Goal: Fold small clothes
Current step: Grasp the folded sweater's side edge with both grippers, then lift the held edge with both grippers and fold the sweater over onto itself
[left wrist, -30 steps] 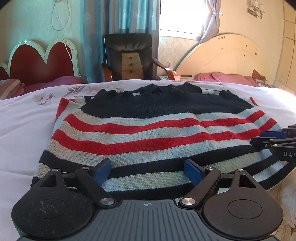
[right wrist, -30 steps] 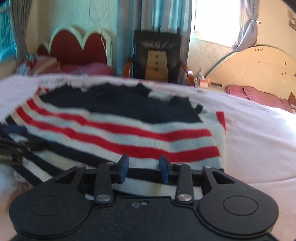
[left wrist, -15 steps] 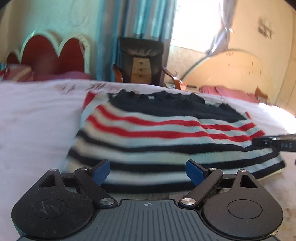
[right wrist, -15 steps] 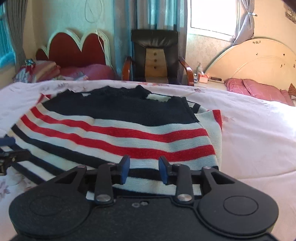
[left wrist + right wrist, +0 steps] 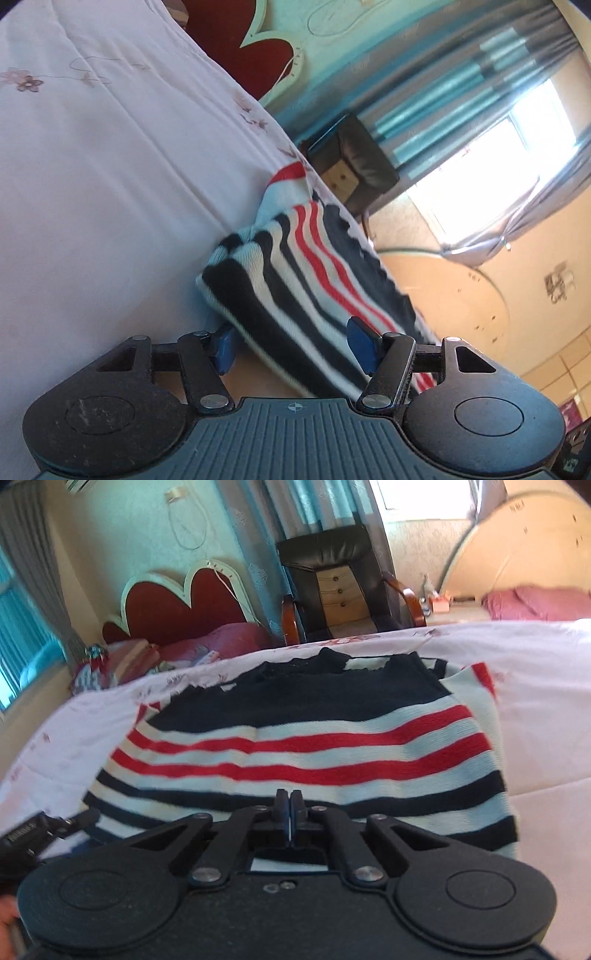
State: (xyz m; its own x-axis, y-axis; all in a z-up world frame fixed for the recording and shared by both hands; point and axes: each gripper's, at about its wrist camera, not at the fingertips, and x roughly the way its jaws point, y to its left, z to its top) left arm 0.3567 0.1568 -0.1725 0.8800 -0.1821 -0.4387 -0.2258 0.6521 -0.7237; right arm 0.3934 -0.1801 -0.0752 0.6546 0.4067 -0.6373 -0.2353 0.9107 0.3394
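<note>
A small knitted sweater [image 5: 303,738] with navy, white and red stripes lies flat on the white bed sheet [image 5: 546,686]. My right gripper [image 5: 290,812] is shut on the sweater's near hem. My left gripper [image 5: 295,349] is rolled sideways and open, its blue pads on either side of the sweater's [image 5: 295,291] lower left corner edge, one pad under it. The left gripper's tip also shows in the right wrist view [image 5: 70,821] at the hem's left end.
A black armchair [image 5: 340,583] stands beyond the bed. A red headboard [image 5: 177,605] is at back left, a cream headboard [image 5: 517,546] at back right. White sheet [image 5: 92,177] spreads left of the sweater.
My right gripper has closed on the near hem. My left gripper has rolled sideways and moved in around the sweater's left corner, staying open.
</note>
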